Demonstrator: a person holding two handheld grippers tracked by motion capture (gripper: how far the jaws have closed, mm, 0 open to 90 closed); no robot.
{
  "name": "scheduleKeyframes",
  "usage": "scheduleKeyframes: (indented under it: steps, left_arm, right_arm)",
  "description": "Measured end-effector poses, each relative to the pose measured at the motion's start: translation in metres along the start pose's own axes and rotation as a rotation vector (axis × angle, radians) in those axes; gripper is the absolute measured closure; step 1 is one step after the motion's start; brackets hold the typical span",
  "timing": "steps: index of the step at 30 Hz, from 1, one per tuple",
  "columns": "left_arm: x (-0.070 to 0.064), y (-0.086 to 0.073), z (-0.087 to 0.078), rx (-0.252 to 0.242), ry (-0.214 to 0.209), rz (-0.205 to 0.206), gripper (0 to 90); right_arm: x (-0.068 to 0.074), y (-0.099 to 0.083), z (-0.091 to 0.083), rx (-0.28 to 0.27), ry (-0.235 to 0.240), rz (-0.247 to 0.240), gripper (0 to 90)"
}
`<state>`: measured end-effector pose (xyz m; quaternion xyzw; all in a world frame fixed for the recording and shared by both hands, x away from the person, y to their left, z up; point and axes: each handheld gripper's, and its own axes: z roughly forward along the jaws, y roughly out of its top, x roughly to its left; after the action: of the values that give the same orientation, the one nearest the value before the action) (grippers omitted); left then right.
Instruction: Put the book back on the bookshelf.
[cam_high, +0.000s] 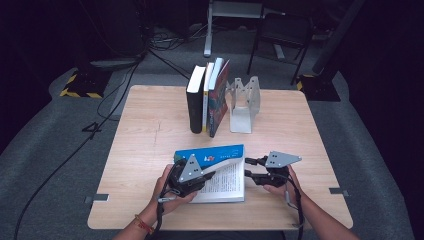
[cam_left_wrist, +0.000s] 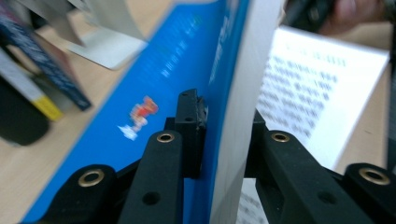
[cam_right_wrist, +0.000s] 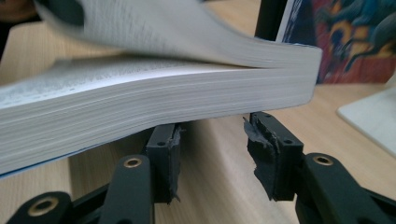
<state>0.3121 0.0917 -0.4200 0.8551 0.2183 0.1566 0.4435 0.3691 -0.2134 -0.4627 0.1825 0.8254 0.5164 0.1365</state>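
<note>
Near the front edge of the tabletop (cam_high: 150, 130) we find a blue paperback book (cam_high: 220, 175) lying open. Our left hand-held gripper (cam_left_wrist: 224, 135) is clenched on its raised blue cover and front pages, while our right hand-held gripper (cam_right_wrist: 212, 154) sits released, jaws apart, at the book's outer page edge.

The high view looked down across the table (cam_high: 150, 125); both gripper views sat close along their jaws, sharing the open book (cam_high: 222, 175).
</note>
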Motion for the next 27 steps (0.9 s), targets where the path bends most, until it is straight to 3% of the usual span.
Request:
scheduleKeyframes:
  steps: [2,7,11,27]
  left_arm:
    - [-0.004,0.003,0.0,0.018,0.009,0.008,75.8]
    - [-0.006,0.003,0.001,-0.01,0.025,0.009,76.1]
    - [-0.003,0.008,0.003,-0.059,-0.015,-0.002,76.7]
    - [-0.011,0.04,0.026,-0.173,-0.102,0.05,75.6]
  right_arm:
    - [0.001,0.005,-0.004,-0.017,-0.001,-0.007,56.0]
    - [0.002,0.009,-0.007,-0.023,-0.028,-0.013,56.2]
    - [0.0,0.016,-0.014,-0.054,-0.051,-0.007,56.2]
    - [-0.016,0.035,-0.059,-0.146,-0.172,-0.022,59.7]
